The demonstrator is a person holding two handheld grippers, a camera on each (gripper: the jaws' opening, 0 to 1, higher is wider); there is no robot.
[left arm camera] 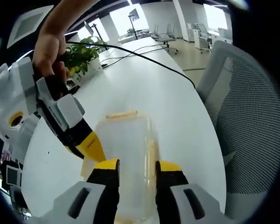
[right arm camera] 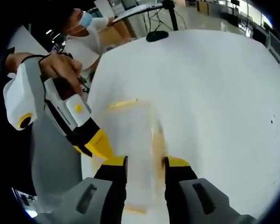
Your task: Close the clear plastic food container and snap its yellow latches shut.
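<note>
Left gripper view: jaws of left gripper (left arm camera: 136,167) spread over clear container (left arm camera: 126,149) on white table (left arm camera: 177,102); right gripper (left arm camera: 91,148) beside its edge. Right gripper view: spread jaws likewise; yellow latch (right arm camera: 121,103) beyond. Press lid squarely before latching.

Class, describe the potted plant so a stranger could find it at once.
Start at the long white table in the left gripper view and follow the black cable towards its far end. There, beside a person's hand, sits the potted plant, the one leafy green thing among white and grey office furniture.
</note>
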